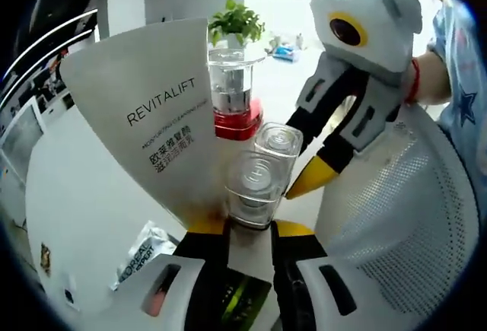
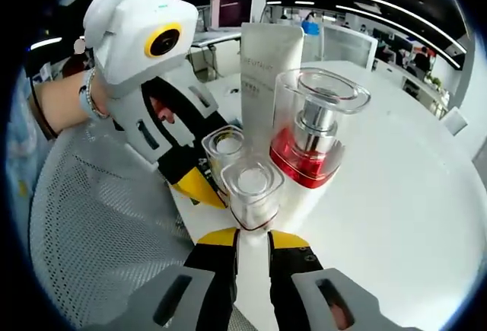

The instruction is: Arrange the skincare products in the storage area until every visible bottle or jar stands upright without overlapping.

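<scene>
Holding my left gripper [image 1: 251, 228] low over a white table [image 1: 84, 194], I see its yellow-tipped jaws set close on either side of the base of a small clear bottle [image 1: 253, 186] with a square clear cap, which stands upright; whether the jaws truly press it I cannot tell. Just beyond it, touching or nearly so, stands a second small clear bottle [image 1: 277, 142]. My right gripper [image 1: 323, 165] comes in from the right, its yellow tip beside that second bottle. To the left leans a large white tube [image 1: 152, 118] printed REVITALIFT, and behind the small bottles stands a tall clear bottle with a red base [image 1: 234, 95]. A crumpled sachet [image 1: 144, 251] lies near on the left, and a white mesh basket [image 1: 411, 209] sits on the right. Far off is a small green plant [image 1: 236, 20]. From my right gripper [image 2: 253, 236], the jaws likewise flank a small clear bottle [image 2: 254, 190], the other bottle [image 2: 223, 148] just behind it, the left gripper [image 2: 199, 186] reaching in from the left over the mesh basket [image 2: 91, 224]. The red-based bottle [image 2: 310, 137] and the tube [image 2: 268, 72] stand beyond.
</scene>
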Demonstrator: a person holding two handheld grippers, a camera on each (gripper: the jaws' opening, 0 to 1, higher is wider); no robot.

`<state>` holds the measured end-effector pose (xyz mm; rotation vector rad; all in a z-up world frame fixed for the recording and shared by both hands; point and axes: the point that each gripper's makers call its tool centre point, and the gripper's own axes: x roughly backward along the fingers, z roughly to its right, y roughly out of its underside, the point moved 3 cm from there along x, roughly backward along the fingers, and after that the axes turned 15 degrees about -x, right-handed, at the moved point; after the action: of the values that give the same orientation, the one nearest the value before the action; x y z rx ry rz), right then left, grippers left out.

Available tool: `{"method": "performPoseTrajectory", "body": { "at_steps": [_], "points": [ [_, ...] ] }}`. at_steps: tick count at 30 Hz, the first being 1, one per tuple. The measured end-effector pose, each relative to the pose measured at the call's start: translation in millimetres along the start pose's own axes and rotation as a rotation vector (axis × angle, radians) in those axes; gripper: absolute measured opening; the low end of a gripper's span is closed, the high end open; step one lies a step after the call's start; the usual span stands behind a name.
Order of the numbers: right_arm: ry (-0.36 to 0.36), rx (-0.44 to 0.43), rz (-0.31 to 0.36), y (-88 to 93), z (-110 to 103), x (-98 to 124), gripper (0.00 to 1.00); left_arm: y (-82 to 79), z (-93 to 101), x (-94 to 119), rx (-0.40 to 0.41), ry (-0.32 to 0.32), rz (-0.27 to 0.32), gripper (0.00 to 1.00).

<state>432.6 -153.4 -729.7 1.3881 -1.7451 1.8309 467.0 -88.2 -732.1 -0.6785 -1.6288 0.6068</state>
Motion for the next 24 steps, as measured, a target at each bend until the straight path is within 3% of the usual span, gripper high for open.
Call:
{"method": "performPoseTrajectory", "body": {
  "at_steps": [21, 24],
  "points": [
    [-0.007, 0.043, 0.003, -0.7, 0.1, 0.1, 0.1, 1.5, 4.0, -2.0, -0.022, 0.046, 0.007, 0.22],
    [-0.008, 0.042, 0.003, -0.6, 0.1, 0.0, 0.1, 4.6, 3.4, -1.6, 0.006, 0.048, -0.009, 0.3]
  ]
}}
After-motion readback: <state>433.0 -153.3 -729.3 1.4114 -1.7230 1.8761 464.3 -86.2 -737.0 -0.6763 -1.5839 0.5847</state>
